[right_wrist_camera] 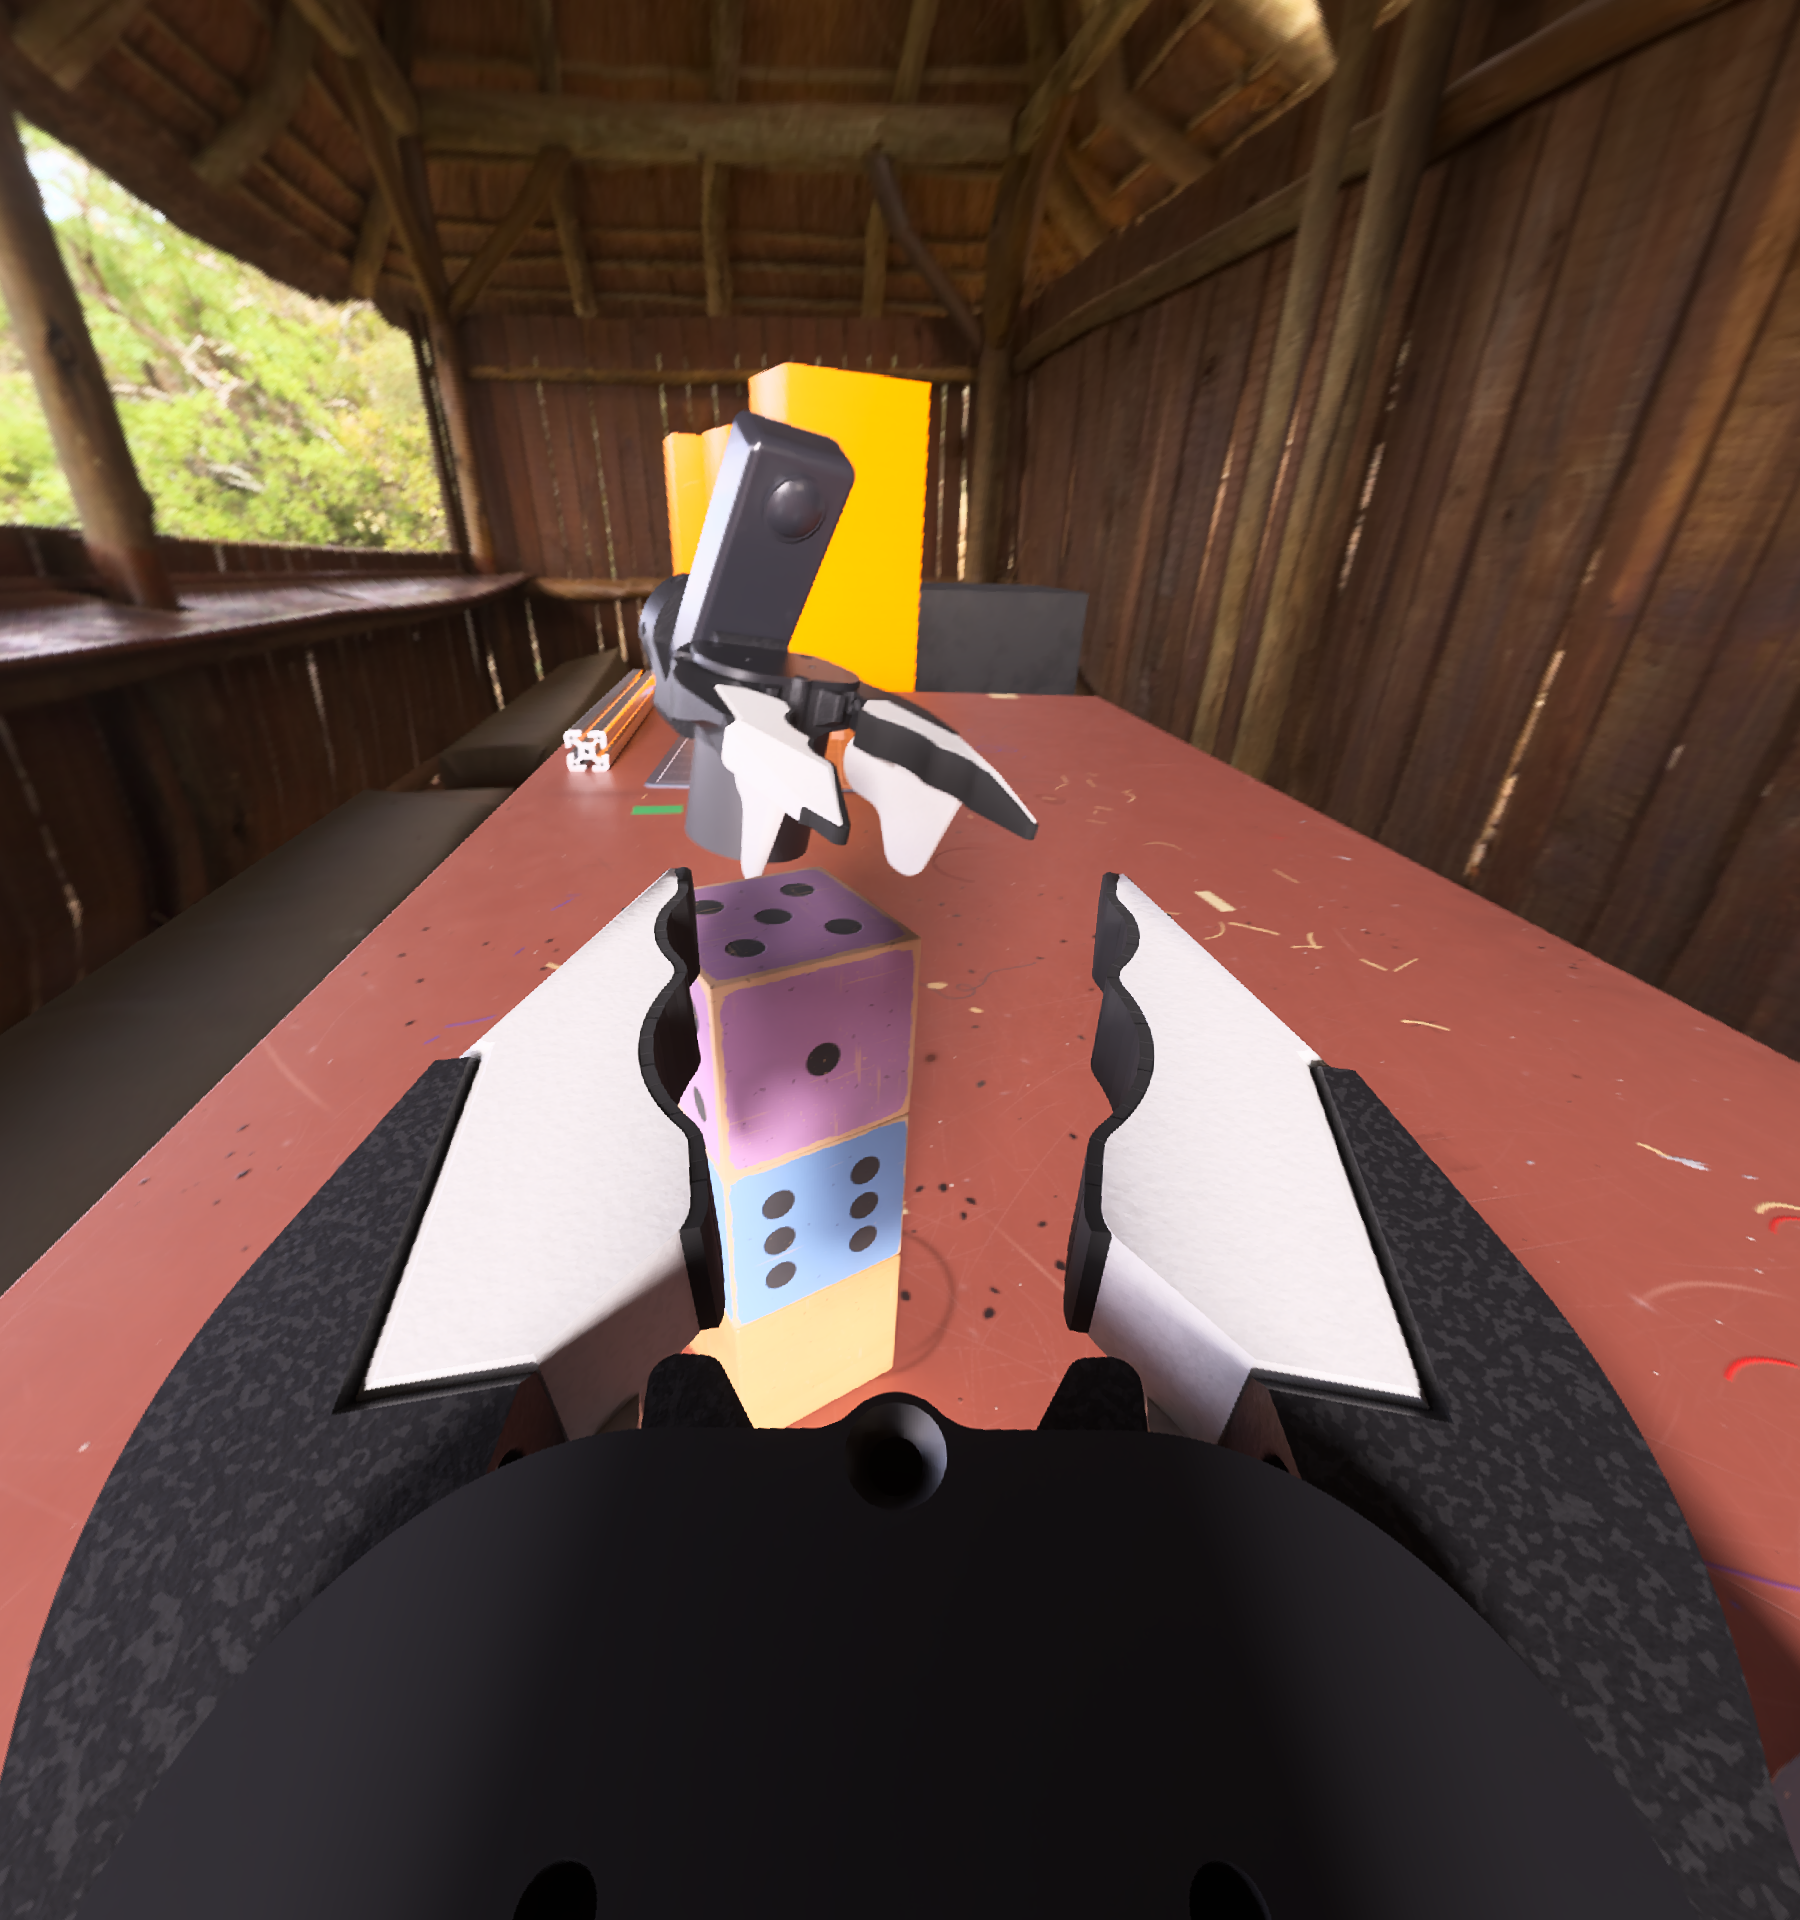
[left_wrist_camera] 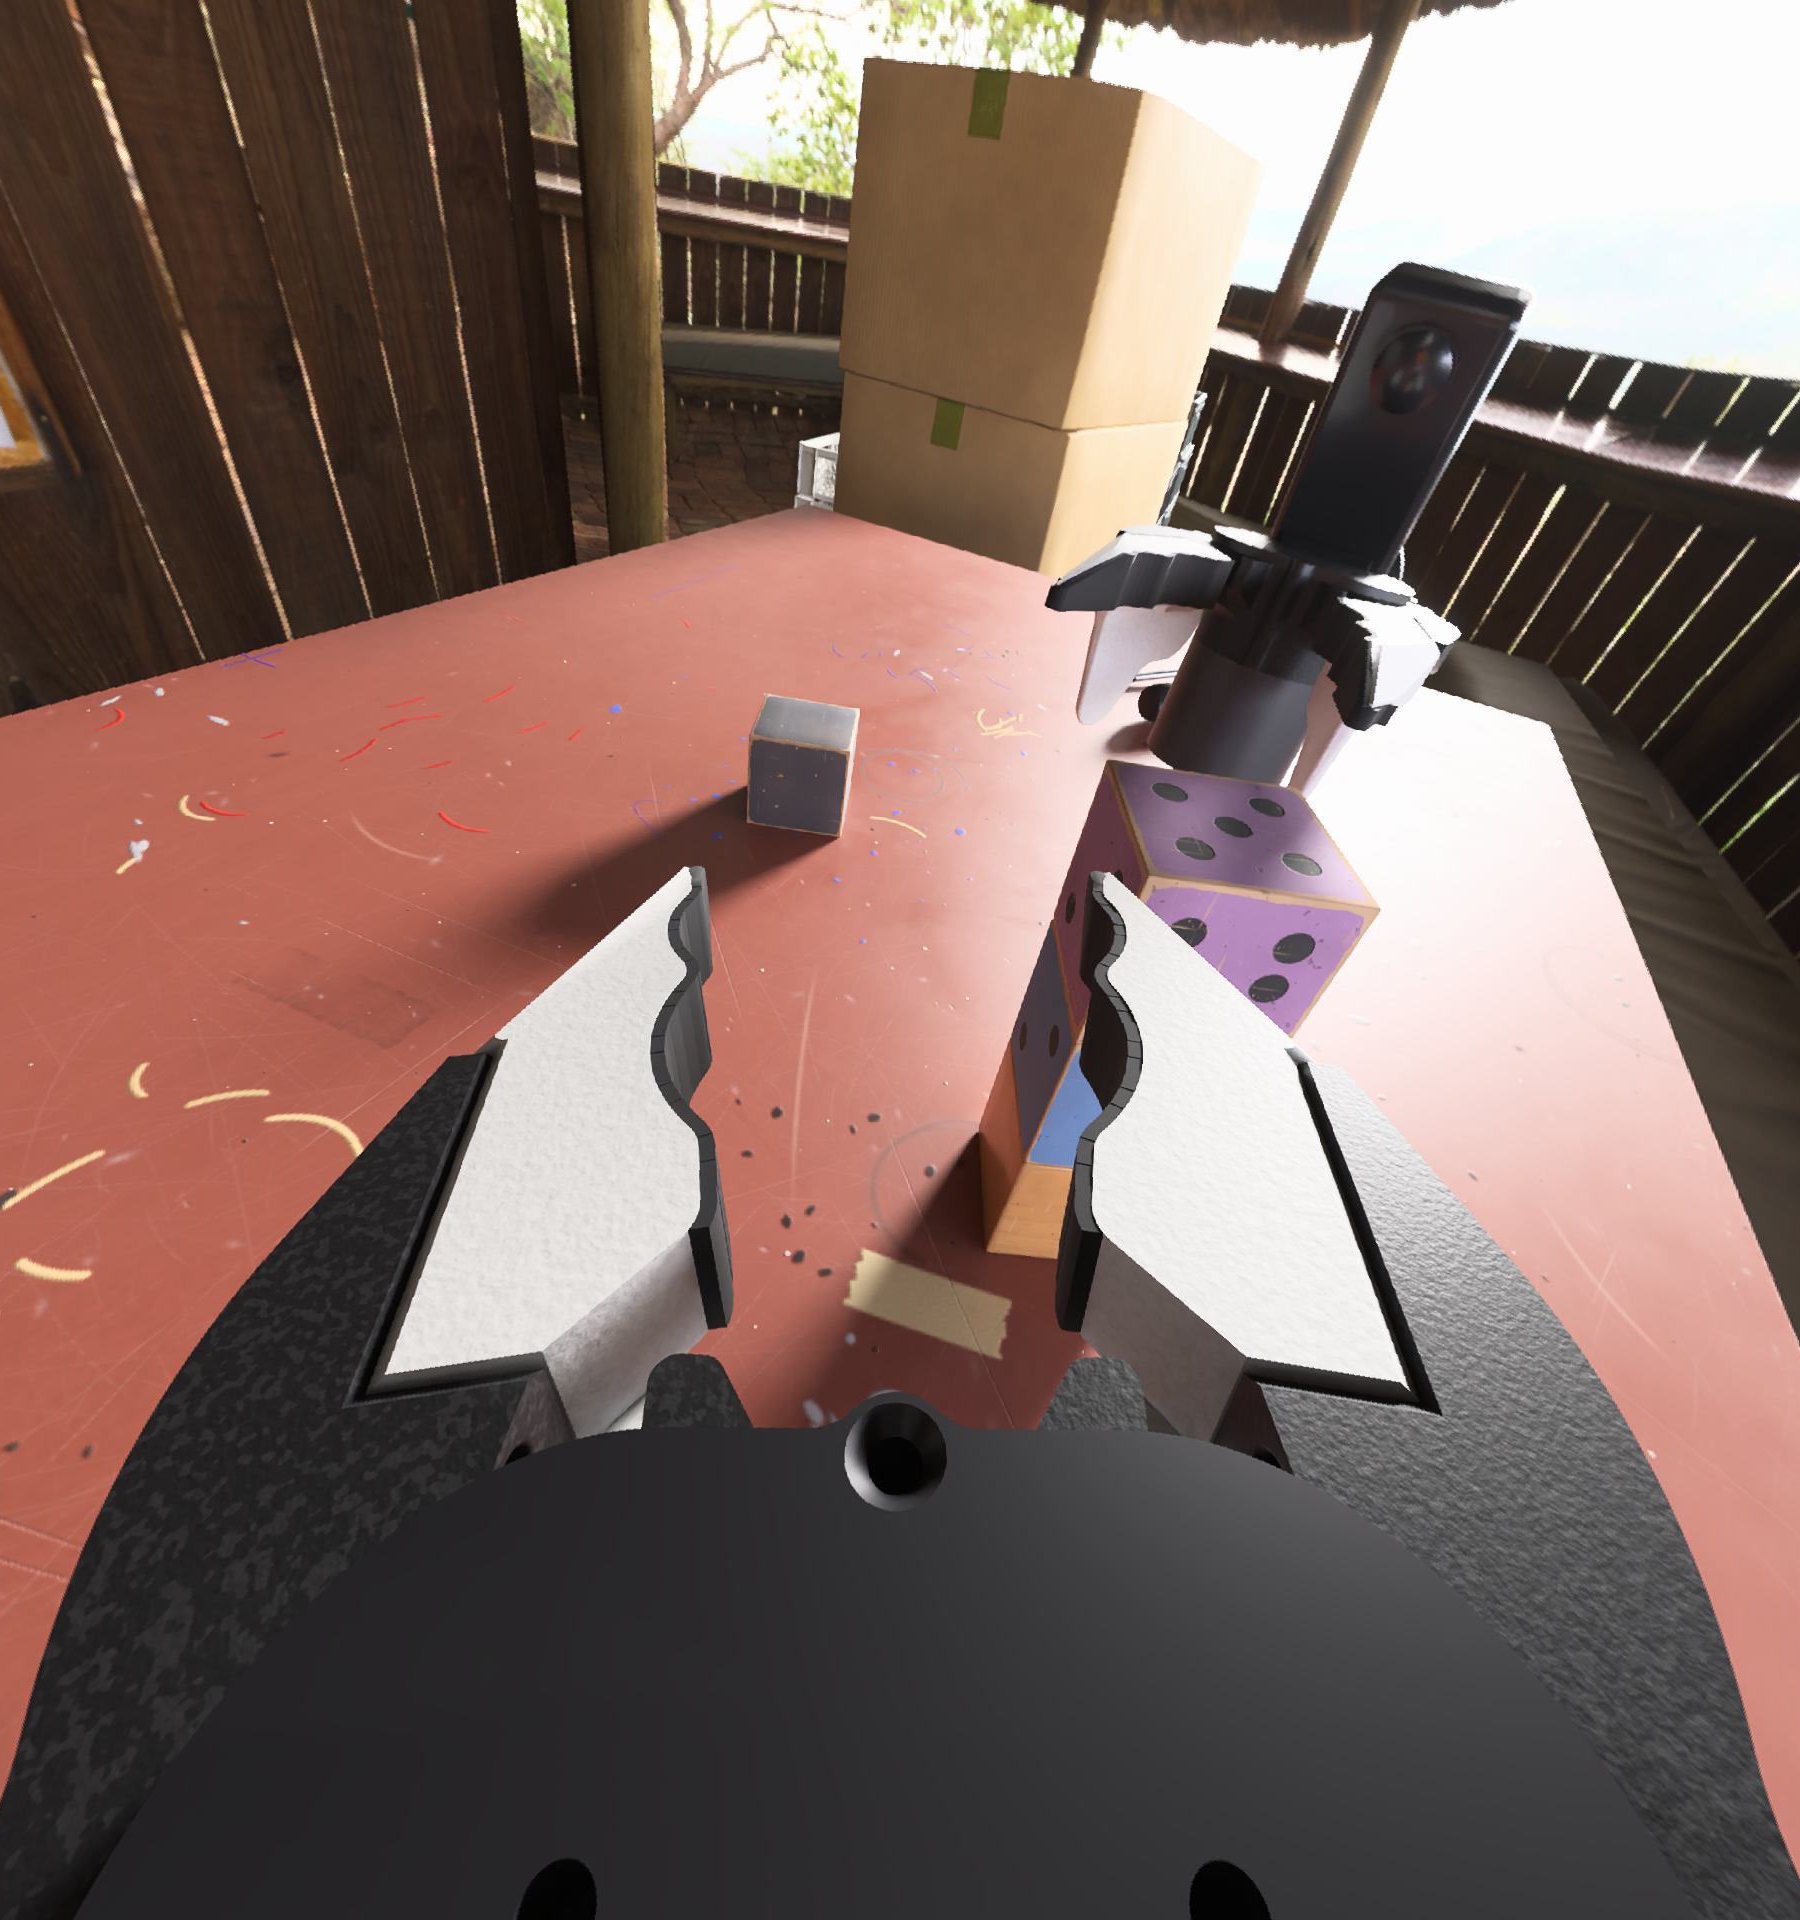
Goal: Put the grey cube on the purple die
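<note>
- Left claw [left_wrist_camera: 896,894] sits closest in the left wrist view; its two white fingers [left_wrist_camera: 574,1122] are spread apart and grip nothing; it floats low over the red bench [left_wrist_camera: 356,987]
- grey cube [left_wrist_camera: 802,767] rests alone on the bench, out past the left claw's tips and a bit to their left; nothing touches it; it is well apart from the stack
- purple die [left_wrist_camera: 1234,831] is the top of a small tower on the right; its five dots face up; the left claw's right finger hides part of the tower in that view
- under the purple die sits a blue die [right_wrist_camera: 818,1216], and under that a yellow block [right_wrist_camera: 823,1340] on the bench; the three stand straight, one on the other
- right claw [right_wrist_camera: 896,883] is spread wide too and grips nothing; the tower shows just by its left finger [right_wrist_camera: 563,1122]; if they touch, I cannot tell
- seen from the left wrist view, the right claw [left_wrist_camera: 1213,748] hangs behind the tower with its tips pointing down
- seen from the right wrist view, the left claw [right_wrist_camera: 839,857] hangs past the tower, a little above the purple die's top
- a strip of tan tape [left_wrist_camera: 927,1304] is stuck to the bench near the tower's foot
- two cardboard boxes [left_wrist_camera: 1031,312] stand stacked past the far end of the bench; wooden walls go all round
</note>
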